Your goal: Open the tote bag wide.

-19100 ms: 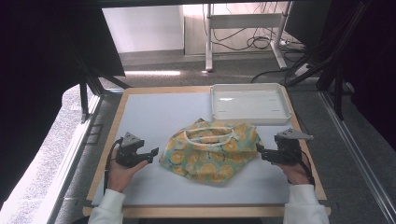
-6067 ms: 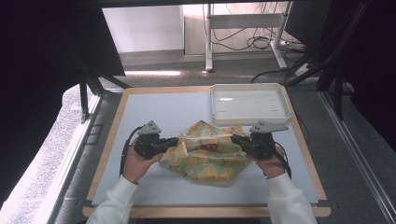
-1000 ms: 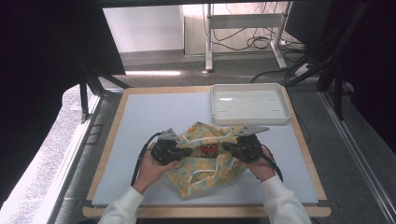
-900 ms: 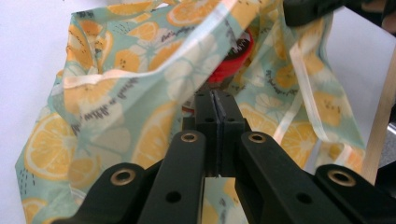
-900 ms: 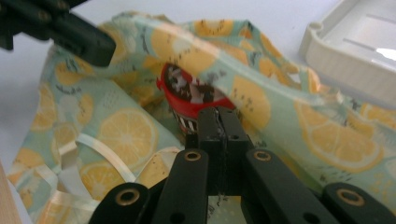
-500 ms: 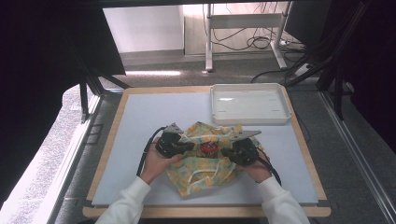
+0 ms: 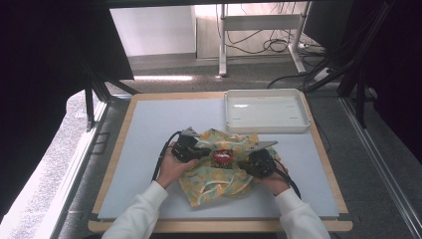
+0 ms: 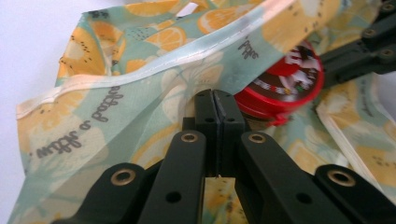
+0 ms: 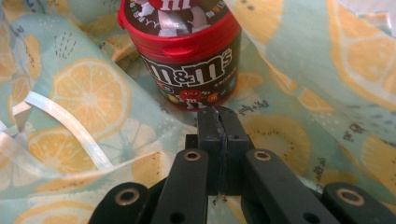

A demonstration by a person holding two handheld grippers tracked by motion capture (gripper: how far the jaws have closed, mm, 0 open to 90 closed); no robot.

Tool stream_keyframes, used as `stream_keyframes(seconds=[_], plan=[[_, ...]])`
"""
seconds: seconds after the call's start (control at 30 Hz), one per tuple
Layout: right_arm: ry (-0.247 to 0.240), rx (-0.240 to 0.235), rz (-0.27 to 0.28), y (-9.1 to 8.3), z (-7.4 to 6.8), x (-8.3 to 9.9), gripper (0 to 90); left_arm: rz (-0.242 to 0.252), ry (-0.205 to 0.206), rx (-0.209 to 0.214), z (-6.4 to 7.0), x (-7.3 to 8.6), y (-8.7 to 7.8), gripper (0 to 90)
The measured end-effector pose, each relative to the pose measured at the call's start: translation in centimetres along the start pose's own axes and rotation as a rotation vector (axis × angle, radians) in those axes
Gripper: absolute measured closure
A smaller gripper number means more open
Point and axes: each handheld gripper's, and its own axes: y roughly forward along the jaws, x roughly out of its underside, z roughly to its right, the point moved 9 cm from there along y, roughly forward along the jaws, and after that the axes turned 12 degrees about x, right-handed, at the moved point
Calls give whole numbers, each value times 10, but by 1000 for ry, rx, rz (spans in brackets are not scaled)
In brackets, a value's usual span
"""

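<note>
Both grippers pinch the orange-slice-print mint cloth bag (image 7: 219, 172) around a candy tub.
The left gripper (image 8: 215, 105) and right gripper (image 9: 218, 121) have their jaws closed on bag fabric, either side of the red-lidded brown candy tub (image 9: 182, 46) standing upright inside the bag, just beside both grippers' tips.

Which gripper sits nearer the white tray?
The right gripper: it is on the tray side of the red-lidded jar. The left gripper is beyond the jar.
</note>
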Motion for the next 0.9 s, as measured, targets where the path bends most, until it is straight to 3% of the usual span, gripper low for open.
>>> stream_keyframes(seconds=[0.23, 0.53, 0.9], plan=[[-15, -10, -7, 3, -1, 4, 887, -2, -15, -20, -14, -10, 3, 900], [-23, -19, -35, 7, -6, 11, 887, 28, -115, -4, -37, -14, 15, 900], [-54, -42, -48, 8, -13, 17, 887, -22, -174, -44, -62, -8, 31, 900]])
